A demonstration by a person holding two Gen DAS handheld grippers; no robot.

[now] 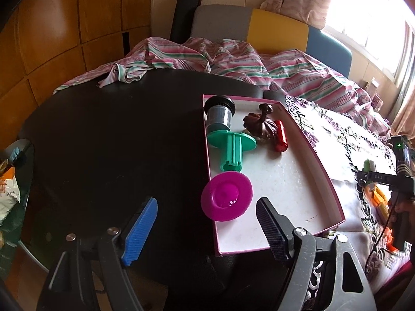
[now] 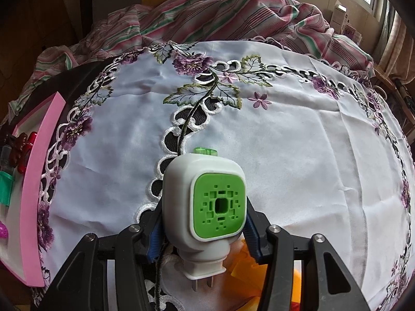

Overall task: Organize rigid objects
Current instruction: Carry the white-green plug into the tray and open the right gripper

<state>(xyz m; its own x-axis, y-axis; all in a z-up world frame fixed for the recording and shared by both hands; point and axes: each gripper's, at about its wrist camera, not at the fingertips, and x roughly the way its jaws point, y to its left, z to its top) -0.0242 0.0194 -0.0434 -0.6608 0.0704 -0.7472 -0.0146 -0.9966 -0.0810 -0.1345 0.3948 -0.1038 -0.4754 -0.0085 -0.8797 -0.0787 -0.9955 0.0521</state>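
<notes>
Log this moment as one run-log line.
left tool: open, empty | right tool: shut on plug-in device | pink tray: five items

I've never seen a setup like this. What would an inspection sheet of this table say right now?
Surface: dark table; embroidered white cloth on its right part.
Job's things: pink-edged box holds a green spool, magenta disc, red cylinder, brown figurine, dark canister.
Clutter: striped fabric along the far edge.
Grippers: left gripper open, empty; right gripper clamps a white-and-green plug.
Cables: dark cord under the right gripper.
Surroundings: wood panels, chairs, window.
</notes>
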